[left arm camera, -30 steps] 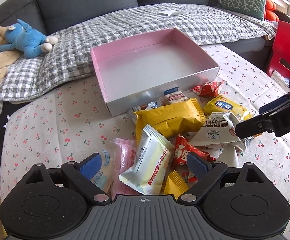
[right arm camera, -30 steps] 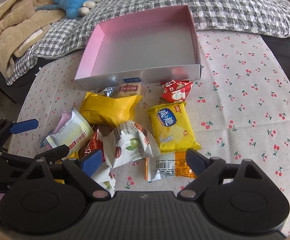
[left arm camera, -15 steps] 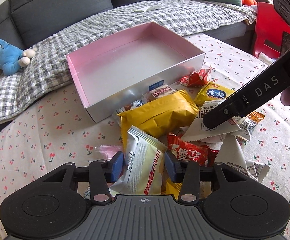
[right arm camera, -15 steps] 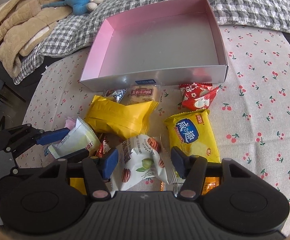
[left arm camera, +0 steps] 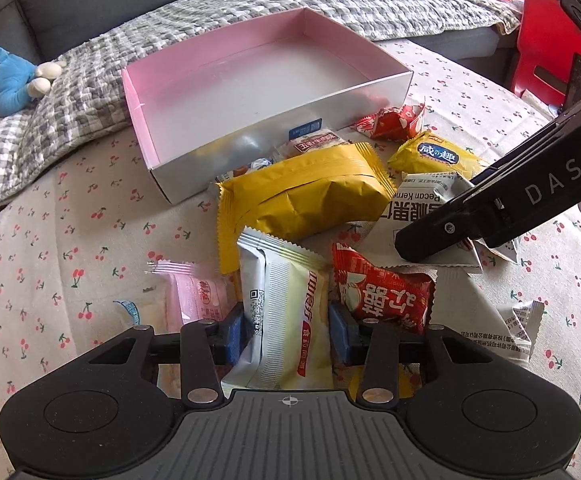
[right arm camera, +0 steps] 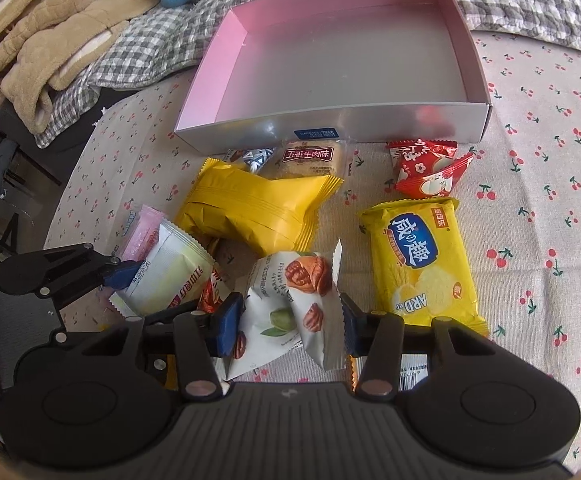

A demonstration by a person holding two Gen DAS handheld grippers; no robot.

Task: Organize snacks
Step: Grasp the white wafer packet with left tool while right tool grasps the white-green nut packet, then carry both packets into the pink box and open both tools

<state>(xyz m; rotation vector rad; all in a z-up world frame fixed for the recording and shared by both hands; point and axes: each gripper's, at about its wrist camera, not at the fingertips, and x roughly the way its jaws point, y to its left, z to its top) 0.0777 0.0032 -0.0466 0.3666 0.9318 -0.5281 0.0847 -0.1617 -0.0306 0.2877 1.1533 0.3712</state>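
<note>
An empty box (left arm camera: 282, 140) (right arm camera: 370, 124), pink inside and silver outside, stands on the cherry-print tablecloth. A pile of snack packets lies in front of it. My left gripper (left arm camera: 286, 332) is closing its jaws on a white-and-yellow packet (left arm camera: 286, 304) (right arm camera: 170, 276), with both blue pads against its sides. My right gripper (right arm camera: 286, 324) is closing on a white pecan packet (right arm camera: 290, 300) (left arm camera: 422, 204), which sits pinched between its pads. A big yellow packet (left arm camera: 302, 200) (right arm camera: 254, 208) lies just beyond both. A red packet (left arm camera: 382, 300) lies beside the left gripper's right finger.
A yellow cracker packet (right arm camera: 418, 260), a red candy packet (right arm camera: 426, 168), a biscuit packet (right arm camera: 310, 158) and a pink packet (left arm camera: 198, 296) lie around. Behind the table is a sofa with a checked blanket (left arm camera: 330, 4), a blue plush toy (left arm camera: 2, 80) and a beige garment (right arm camera: 42, 40). A red chair (left arm camera: 550, 52) stands at right.
Both grippers came down onto the pile. Their jaws went from wide apart to closed around a packet each: the left on the white-and-yellow one, the right on the pecan one.
</note>
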